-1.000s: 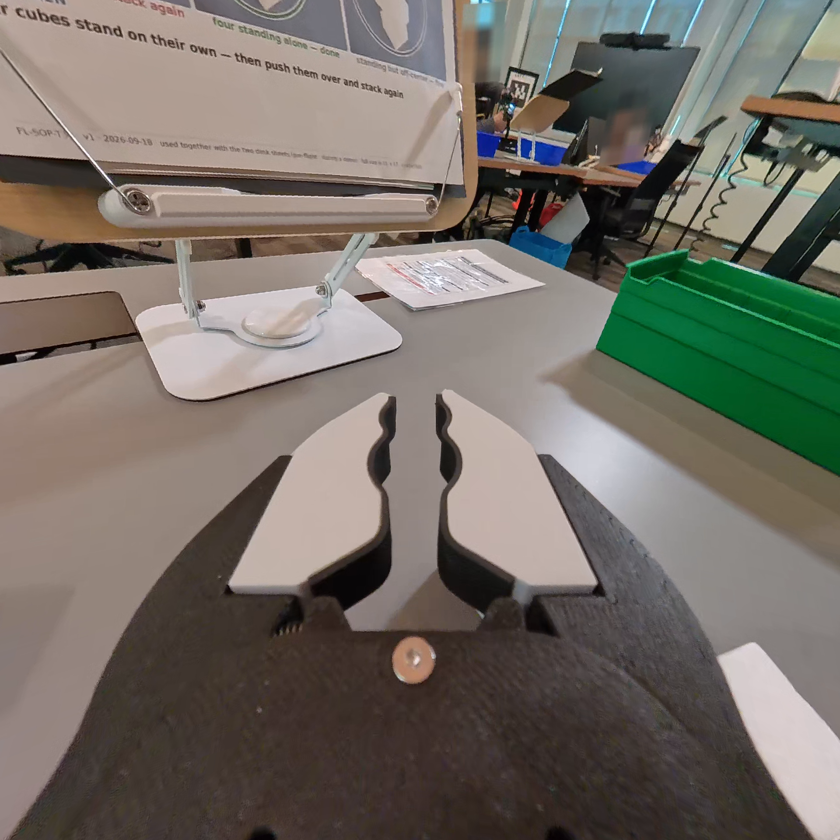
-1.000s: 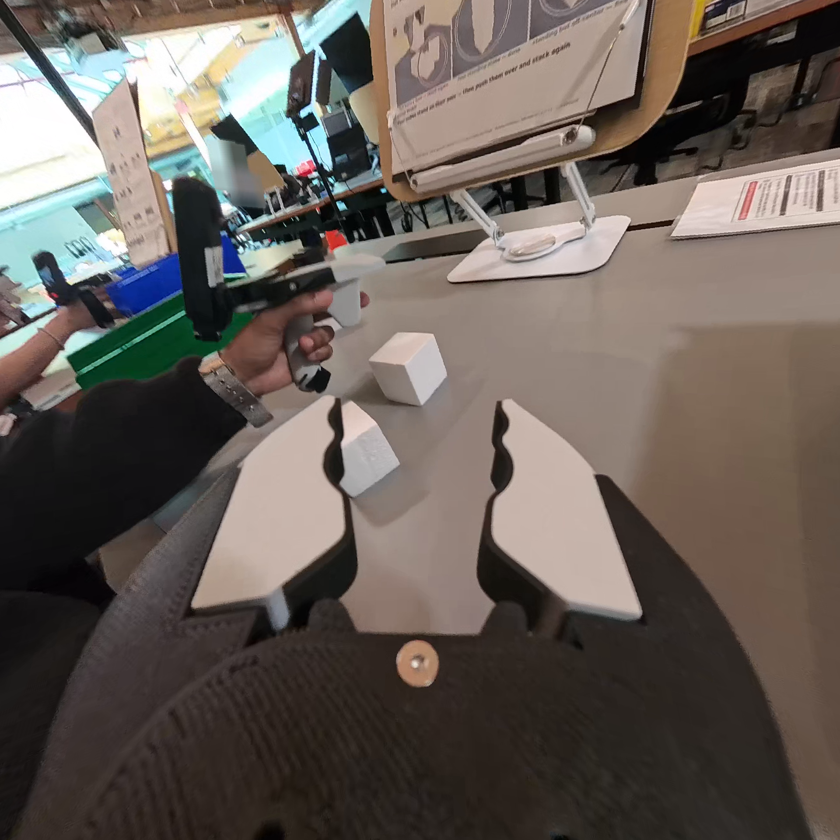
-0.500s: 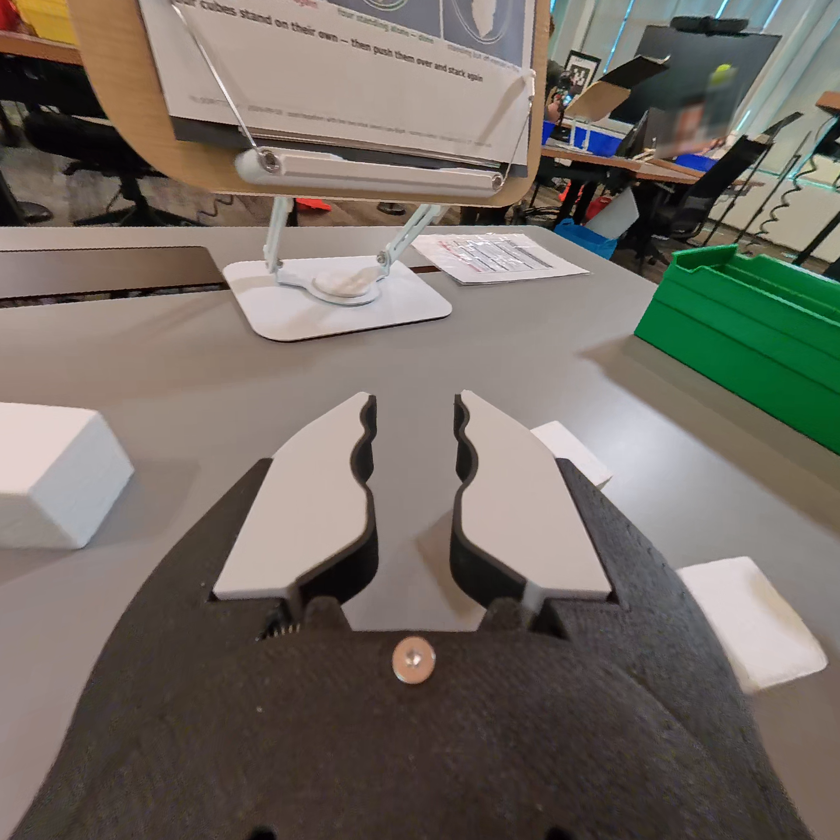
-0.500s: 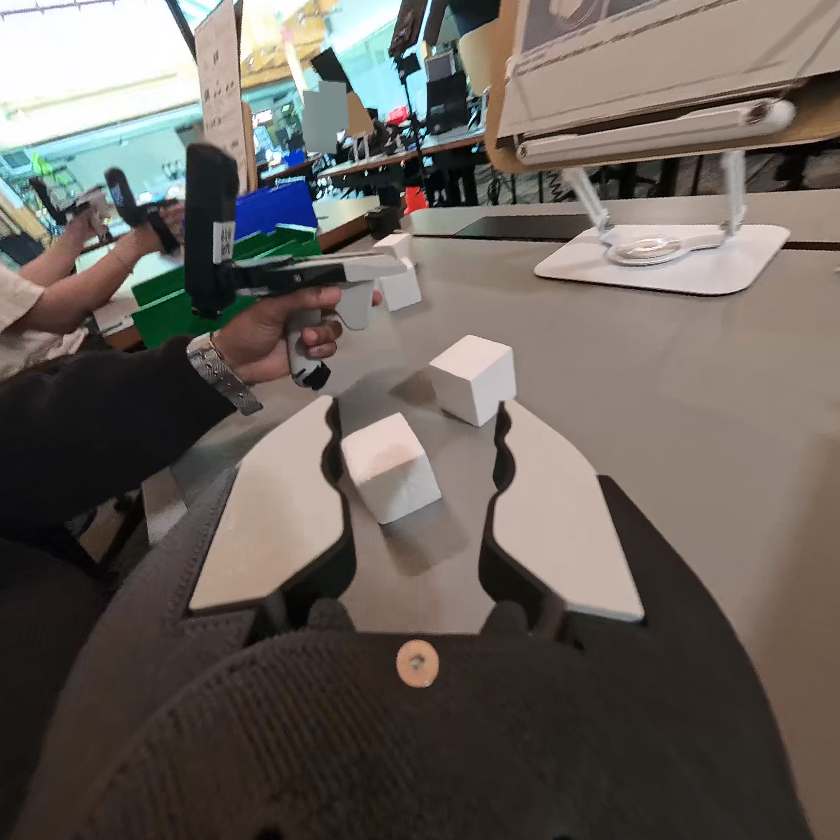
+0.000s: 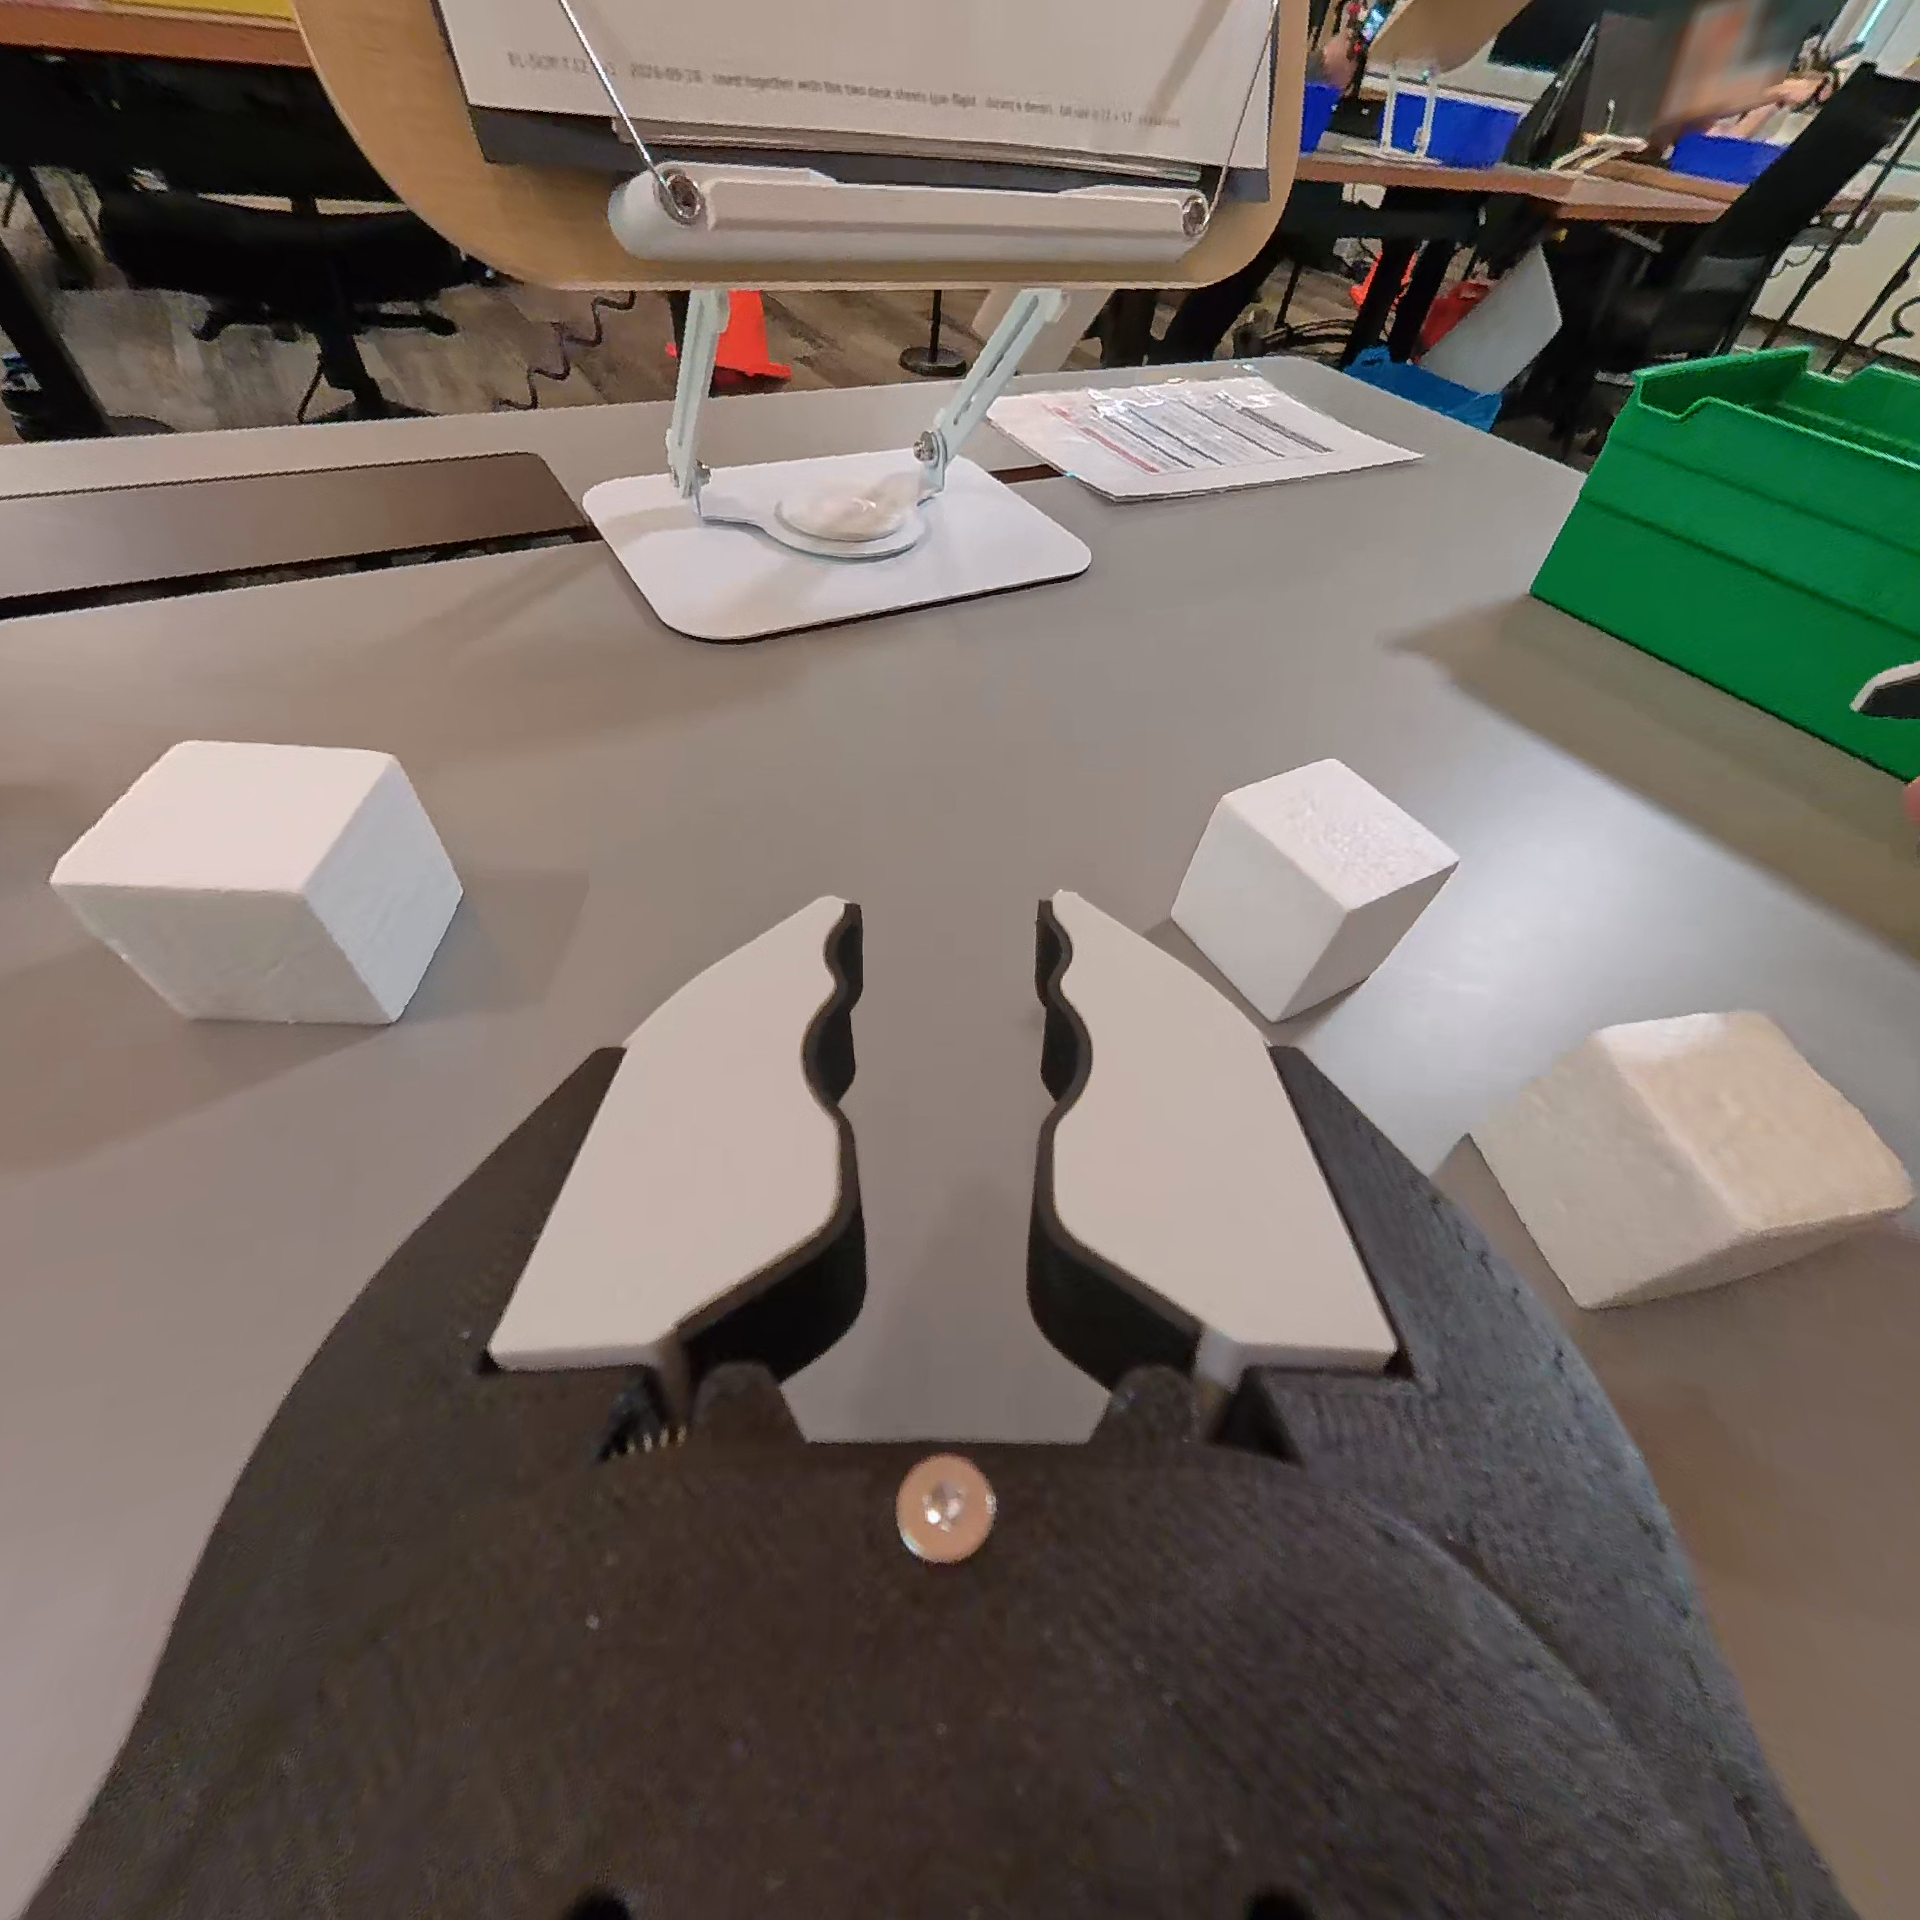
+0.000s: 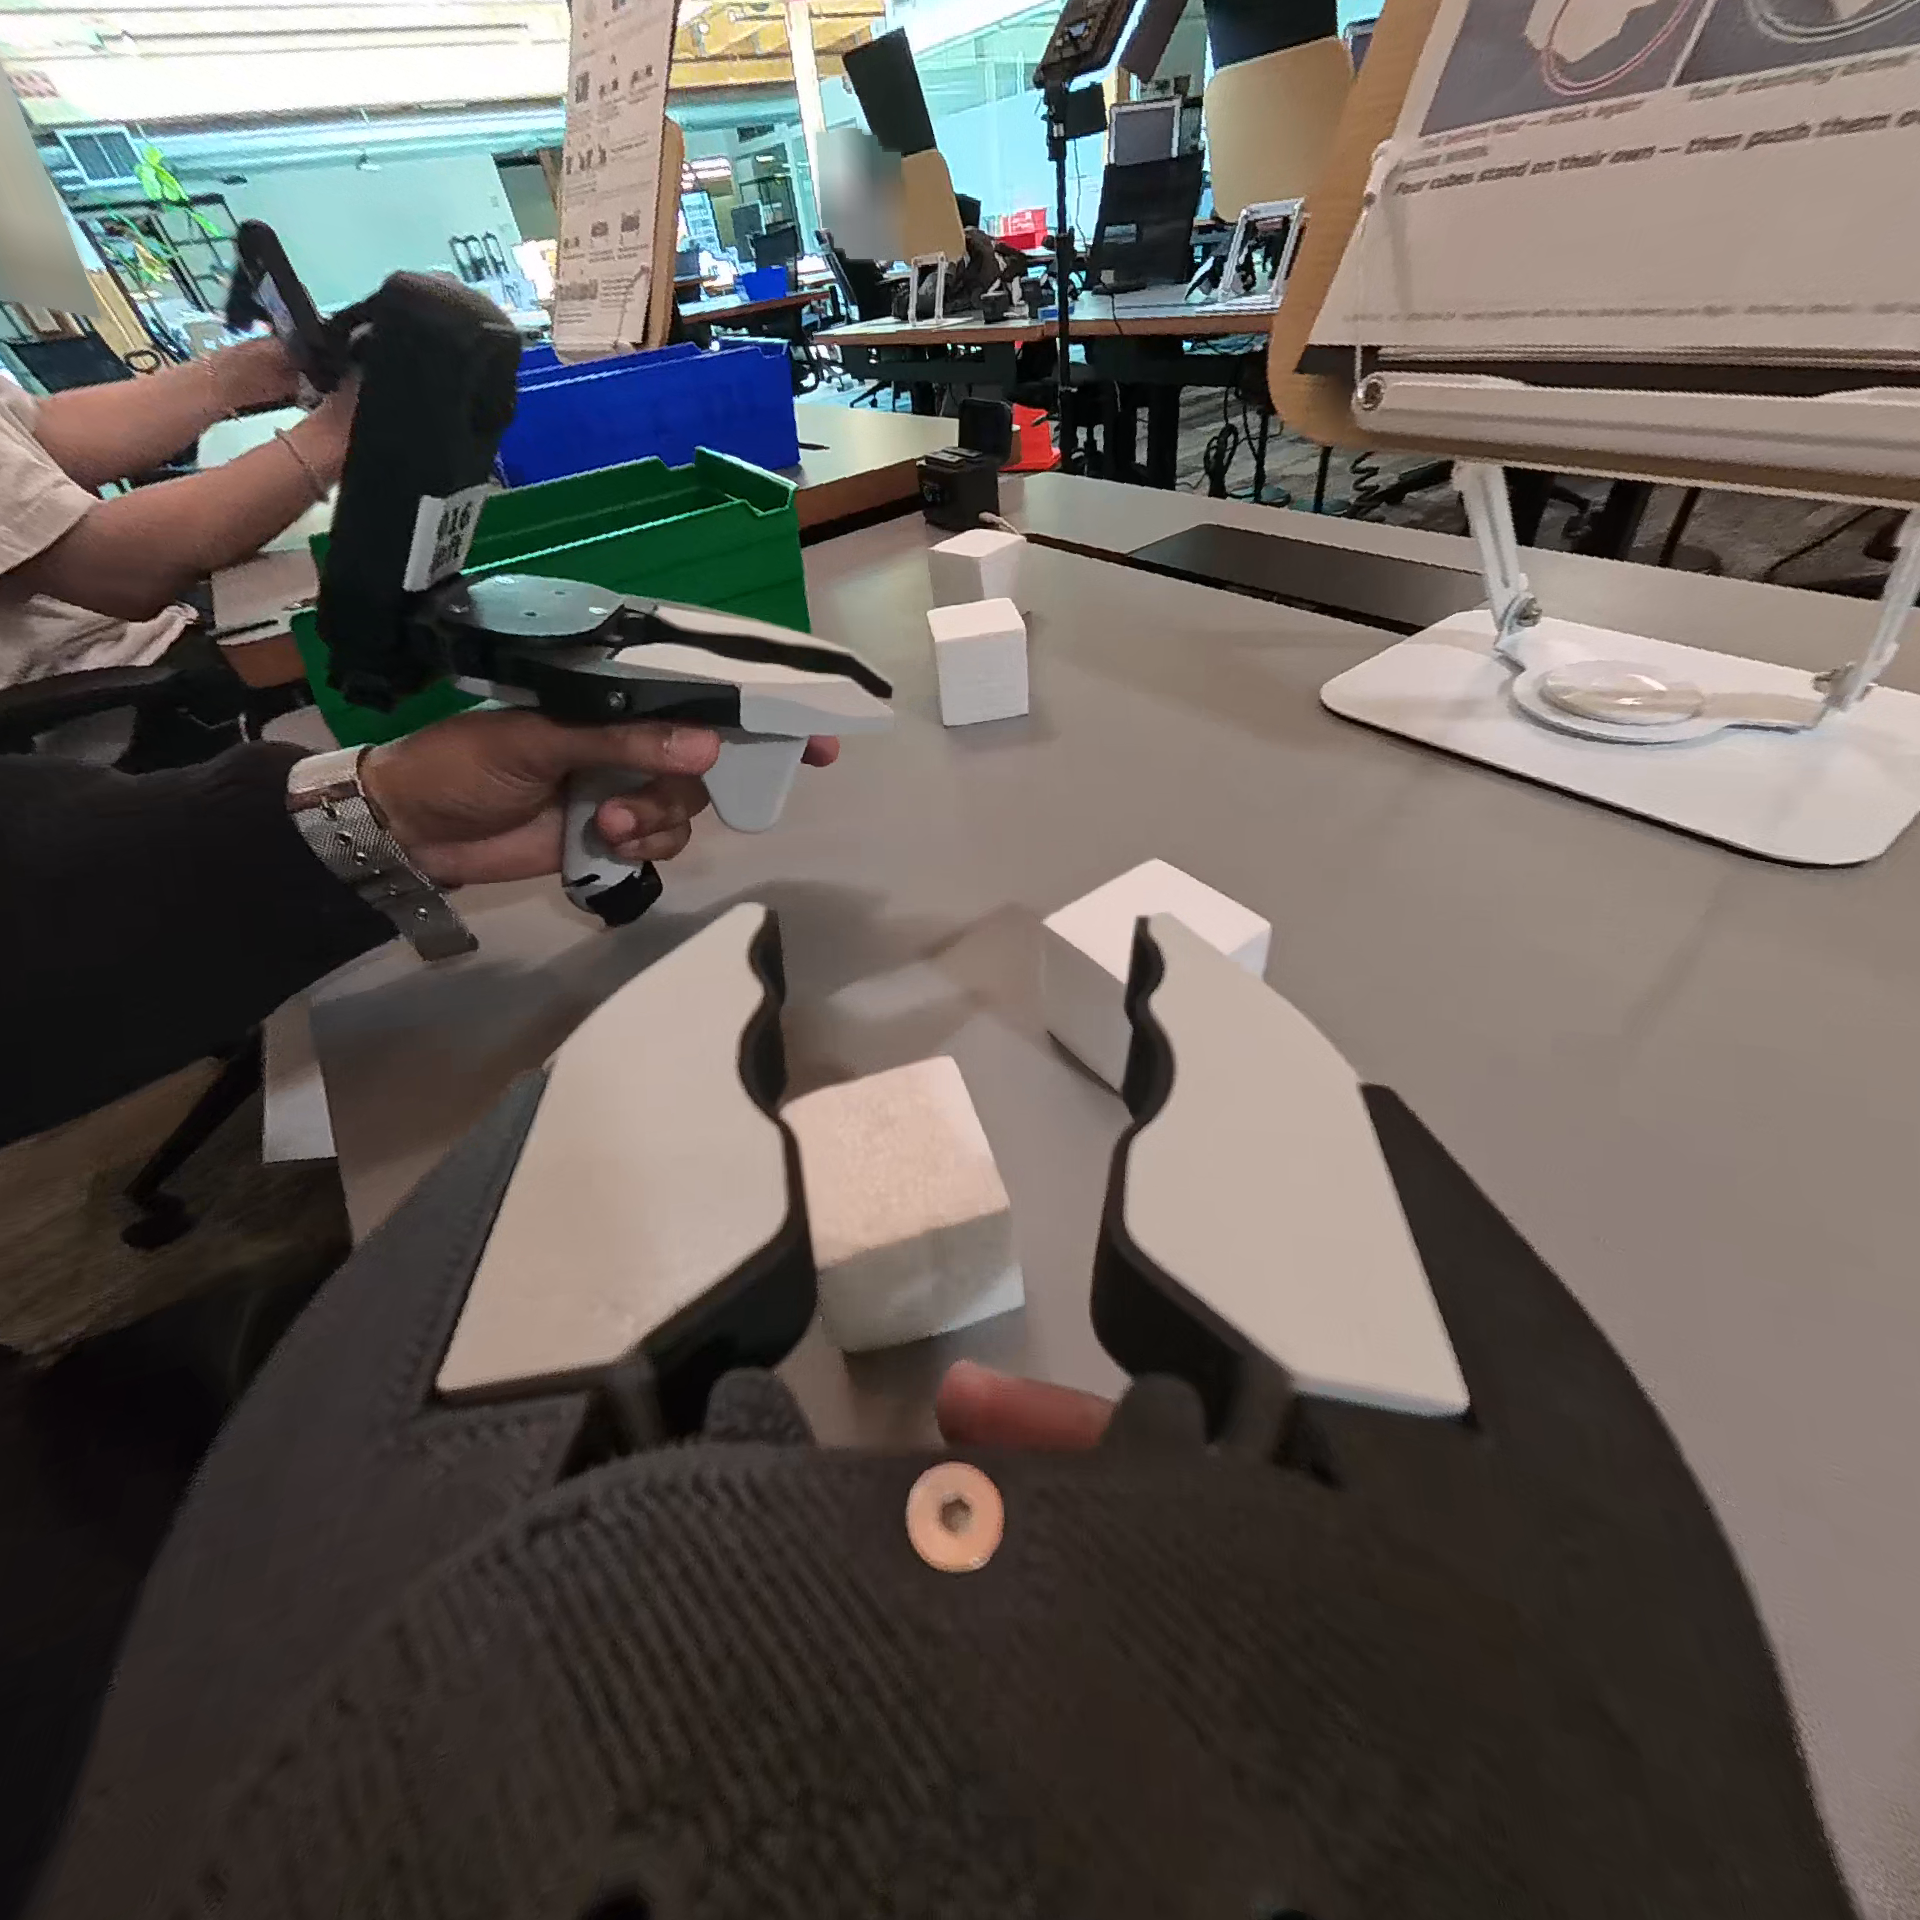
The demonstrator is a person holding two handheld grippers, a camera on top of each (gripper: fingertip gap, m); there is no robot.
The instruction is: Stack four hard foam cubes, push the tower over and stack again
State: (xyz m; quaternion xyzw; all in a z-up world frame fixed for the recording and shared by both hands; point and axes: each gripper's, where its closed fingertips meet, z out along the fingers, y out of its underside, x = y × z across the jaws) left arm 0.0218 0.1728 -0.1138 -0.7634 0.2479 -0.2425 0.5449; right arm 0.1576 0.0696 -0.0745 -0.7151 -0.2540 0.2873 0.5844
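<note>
Several white foam cubes lie on the grey table (image 5: 1039, 727). My right gripper (image 6: 956, 925) is open, low over the table, with one cube (image 6: 899, 1195) between its fingers, close to the left one; contact is unclear. A second cube (image 6: 1153, 935) sits just beyond its right fingertip. My left gripper (image 5: 945, 914) is open and empty above bare table. It has a cube (image 5: 260, 883) to its left and two cubes (image 5: 1314, 894) (image 5: 1683, 1153) to its right. In the right wrist view a hand holds the left gripper (image 6: 868, 696) above the table.
A document stand's white base (image 5: 842, 540) is at the table's back, with a sheet of paper (image 5: 1195, 431) beside it. A green bin (image 5: 1766, 540) sits at the table's right side, another green bin (image 6: 623, 551) off its left. Two more cubes (image 6: 977, 660) (image 6: 971, 561) lie farther back. Left tips to right tips: about 20 centimetres. My left gripper's tips are some 30 centimetres from the document stand's white base (image 5: 842, 540). It turns up in the right wrist view (image 6: 1563, 709) as well.
My left gripper has turned left and opened wider, so cubes came into its view. My right gripper has moved forward, and the near cube now lies between its fingers.
</note>
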